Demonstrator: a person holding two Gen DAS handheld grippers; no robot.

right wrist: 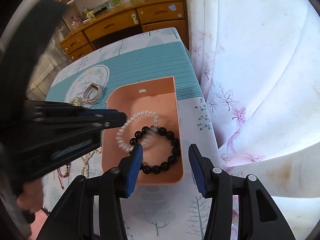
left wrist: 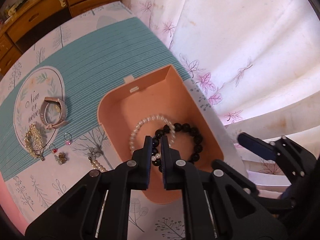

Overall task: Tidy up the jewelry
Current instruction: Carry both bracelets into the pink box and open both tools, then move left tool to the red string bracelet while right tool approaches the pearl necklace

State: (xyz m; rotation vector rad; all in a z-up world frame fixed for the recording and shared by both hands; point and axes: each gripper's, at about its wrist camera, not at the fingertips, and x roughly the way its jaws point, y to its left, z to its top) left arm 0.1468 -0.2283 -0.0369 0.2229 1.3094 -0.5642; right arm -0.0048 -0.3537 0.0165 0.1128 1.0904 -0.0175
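Observation:
A peach jewelry box [left wrist: 112, 104] [right wrist: 108, 104] stands open on the table. Inside lie a clear bead bracelet [left wrist: 152, 119] [right wrist: 140, 115] and a black bead bracelet [left wrist: 192, 132] [right wrist: 174, 150], overlapping. My left gripper [left wrist: 156, 140] [right wrist: 123, 120] hovers over the box's near-left part, its jaws a narrow gap apart and empty. My right gripper [right wrist: 166, 149] [left wrist: 246, 138] is open and empty above the box's near end. Left of the box lie a pink-grey bangle [left wrist: 54, 112], a gold chain [left wrist: 33, 142], small earrings [left wrist: 60, 156], a flower brooch [left wrist: 93, 152] and a pearl strand [left wrist: 99, 166].
A teal striped mat [left wrist: 112, 56] and tree-print cloth [left wrist: 36, 188] cover the table. A white flowered curtain [left wrist: 240, 50] hangs right beside the table's right edge. A wooden dresser [right wrist: 120, 26] stands beyond the far end. A red cord bracelet [right wrist: 63, 173] lies at the left.

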